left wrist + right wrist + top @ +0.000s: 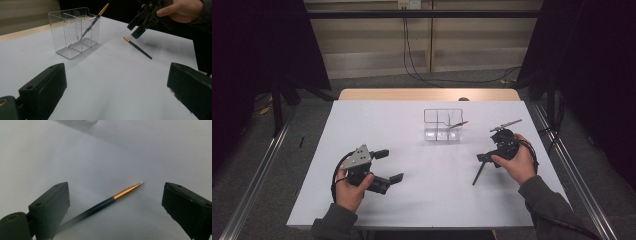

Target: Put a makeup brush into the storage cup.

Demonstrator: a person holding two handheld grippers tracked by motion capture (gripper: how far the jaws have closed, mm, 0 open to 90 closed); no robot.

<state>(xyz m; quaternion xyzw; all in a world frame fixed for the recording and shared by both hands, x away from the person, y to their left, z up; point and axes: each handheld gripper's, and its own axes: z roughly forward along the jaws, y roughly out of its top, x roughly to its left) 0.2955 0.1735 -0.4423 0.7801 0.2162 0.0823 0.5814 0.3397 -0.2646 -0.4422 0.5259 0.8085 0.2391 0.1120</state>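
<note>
At the near left of the white table [377, 120], the left gripper [389, 166] rests low in the person's left hand [349, 190], its two black jaws spread wide with nothing between them, pointing toward the right. In the left gripper view the bare tabletop lies between those jaws, and farther off stands the clear organiser [75, 32], a see-through box split into compartments, with one dark pen with a gold tip [93, 22] leaning upright in its right-hand compartment. In the high view that organiser [443, 126] sits right of the table's middle, toward the far side. To the right of it, the right gripper [484, 160] is held in the person's right hand [514, 162], tilted down toward the table with its jaws open and gripping nothing. The loose pen [479, 173] lies flat on the table at the near right, just below that gripper. In the right gripper view the loose pen [110, 201] lies on the table between the parted jaws, its dark barrel running out past the left jaw and its gold tip pointing toward the right jaw, touching neither as far as can be seen.
</note>
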